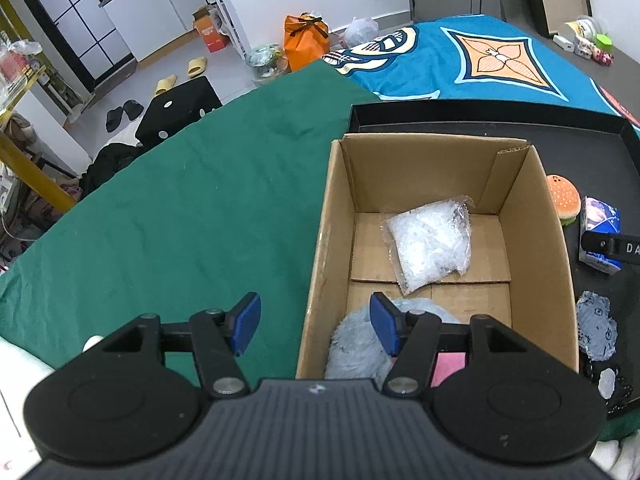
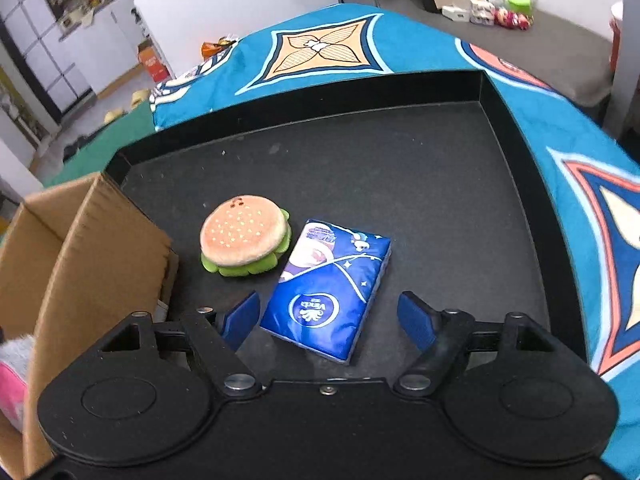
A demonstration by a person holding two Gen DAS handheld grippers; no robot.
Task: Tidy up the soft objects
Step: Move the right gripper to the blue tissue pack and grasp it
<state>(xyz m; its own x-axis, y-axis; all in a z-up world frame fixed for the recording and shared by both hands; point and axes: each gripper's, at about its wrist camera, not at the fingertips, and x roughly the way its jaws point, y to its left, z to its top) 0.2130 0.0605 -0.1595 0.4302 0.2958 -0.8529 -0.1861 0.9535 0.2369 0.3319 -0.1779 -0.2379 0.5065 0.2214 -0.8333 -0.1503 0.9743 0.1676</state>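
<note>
Showing only in left view: plastic bag point(image 1: 430, 245) inside cardboard box point(image 1: 320, 256), at 12 o'clock.
Left gripper point(image 1: 315, 328): fingers apart, empty.
Right gripper point(image 2: 329, 318): fingers wide, straddling tissue pack point(image 2: 326, 294); burger toy point(image 2: 245, 236) at 11 o'clock.

Green cloth point(image 1: 180, 208) beside a patterned teal blanket point(image 1: 500, 52); on the floor, seemingly yellow slippers point(image 1: 197, 66)

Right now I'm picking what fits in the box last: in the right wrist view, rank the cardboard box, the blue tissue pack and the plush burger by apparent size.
1. Brown cardboard box, largest, though cut off by the frame.
2. Blue tissue pack.
3. Tan plush burger, only slightly smaller looking; it lies farther from the camera, so this gap is unsure.
</note>
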